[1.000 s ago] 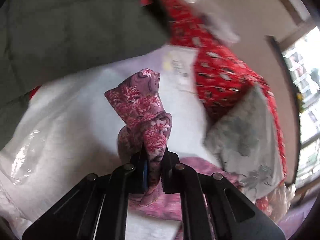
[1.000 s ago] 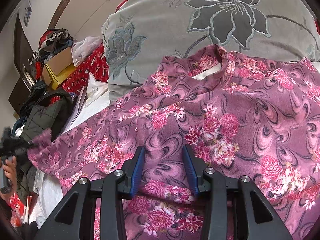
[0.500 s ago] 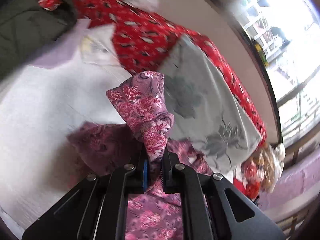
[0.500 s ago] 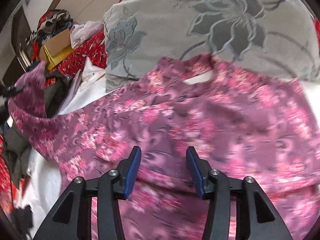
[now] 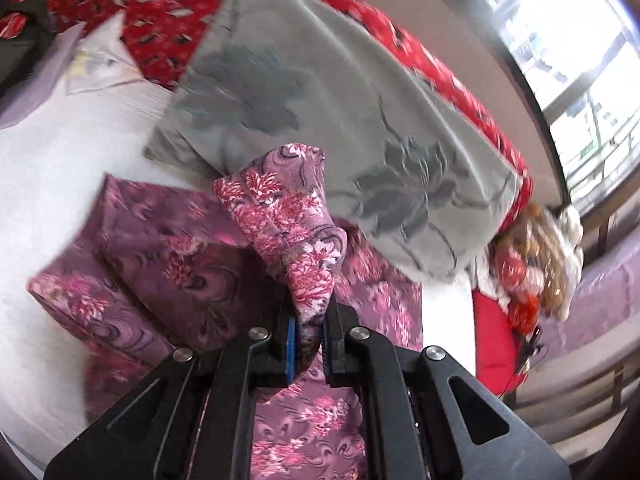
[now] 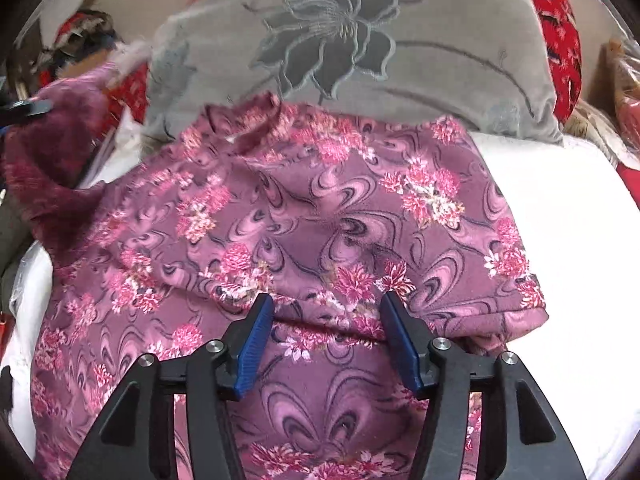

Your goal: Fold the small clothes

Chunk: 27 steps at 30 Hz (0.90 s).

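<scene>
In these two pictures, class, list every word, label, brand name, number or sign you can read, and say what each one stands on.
None: no readable text shows in either view.
The purple floral knit top bears only a flower-and-swirl pattern.
The grey embroidered cushion shows only stitched flowers.
The red patterned fabric carries blurred marks, not letters.
The pale sheet of paper or cloth on the white bed surface is too blurred to tell.

Place: a lived-in bedroom in a home.
Work surface: a bed under a white sheet (image 6: 560,240), soft and creased.
Head edge: a grey cushion with an embroidered flower (image 6: 340,48) along the bed's far edge, red patterned bedding (image 5: 160,12) behind it.
Daylight: a large window (image 5: 580,60) beyond the bed's right side.
Clutter: heaped clothes (image 6: 80,36) at the far left corner.
</scene>
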Motion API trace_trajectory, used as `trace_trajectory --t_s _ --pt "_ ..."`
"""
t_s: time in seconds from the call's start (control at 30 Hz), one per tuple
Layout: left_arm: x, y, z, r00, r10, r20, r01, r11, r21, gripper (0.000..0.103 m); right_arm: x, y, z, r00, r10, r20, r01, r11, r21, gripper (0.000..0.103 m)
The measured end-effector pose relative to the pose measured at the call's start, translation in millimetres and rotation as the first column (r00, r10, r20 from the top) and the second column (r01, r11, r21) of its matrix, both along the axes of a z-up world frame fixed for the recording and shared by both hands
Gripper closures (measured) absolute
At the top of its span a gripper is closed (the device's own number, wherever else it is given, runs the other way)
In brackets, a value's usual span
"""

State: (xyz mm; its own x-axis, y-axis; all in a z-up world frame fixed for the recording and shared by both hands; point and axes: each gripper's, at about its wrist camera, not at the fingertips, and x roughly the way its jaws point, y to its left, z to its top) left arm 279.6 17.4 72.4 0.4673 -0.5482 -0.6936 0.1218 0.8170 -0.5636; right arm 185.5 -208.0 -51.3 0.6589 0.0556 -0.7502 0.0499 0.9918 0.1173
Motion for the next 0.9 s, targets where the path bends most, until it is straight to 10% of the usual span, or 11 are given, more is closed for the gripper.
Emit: trace_trajectory --t_s 0.4,0.57,0.67,0.9 --pt "-16.3 -89.3 -93.1 0.967 -0.143 -0.211 0.175 0.974 0.146 0.087 -0.4 5.8 -1.9 0.999 0.039 0.018 -0.039 0.999 -0.011 0.029" --pt "-31.5 -49.0 -93.1 0.953 -0.171 -0.249 0.175 0.985 -0.008 0.086 -0.7 6.3 -1.5 0.999 0.042 0.008 -0.041 0.999 -0.010 0.029" --pt "-47.8 -1.6 -77.5 0.970 -0.145 -0.196 0.131 0.988 -0.085 0.065 2.8 0.5 5.3 0.999 0.030 -0.020 -0.029 0.999 0.032 0.029" --pt "-39.5 93.7 -101.0 0.968 0.067 -0.241 -0.092 0.991 -0.093 0.057 12.6 -4.3 56.7 0.998 -0.019 0.064 0.001 0.965 0.263 0.027"
